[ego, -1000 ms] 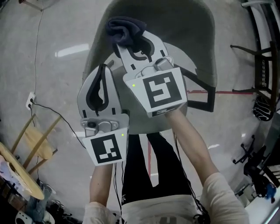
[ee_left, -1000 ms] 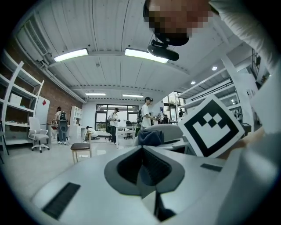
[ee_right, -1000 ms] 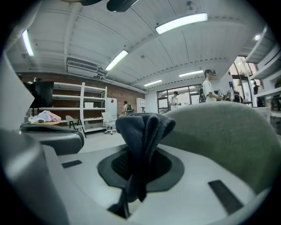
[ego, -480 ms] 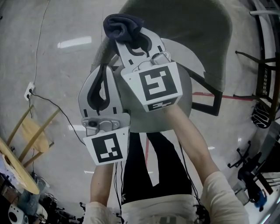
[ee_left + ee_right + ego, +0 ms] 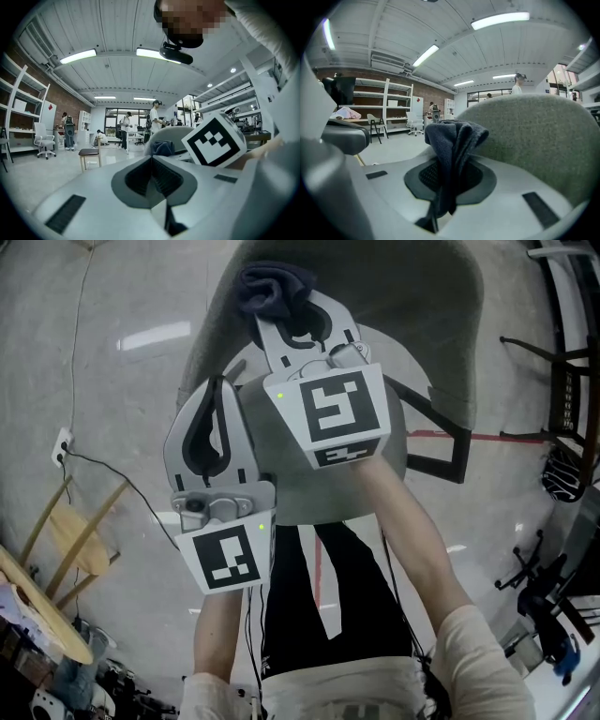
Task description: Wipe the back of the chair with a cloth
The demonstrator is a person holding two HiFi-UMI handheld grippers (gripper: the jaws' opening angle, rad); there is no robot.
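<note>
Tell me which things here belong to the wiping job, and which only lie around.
For the job: dark cloth, right gripper shut on it, grey chair back.
Lying about: wooden stool, floor cable, left gripper shut and empty.

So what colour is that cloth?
Dark navy blue, nearly black. The cloth shows best in the right gripper view.

Glossy grey floor [image 5: 103, 399]; white ceiling with strip lights [image 5: 77, 56]; brick wall [image 5: 60, 101] lined by white shelves [image 5: 16, 117]; a wooden stool [image 5: 89, 153].
</note>
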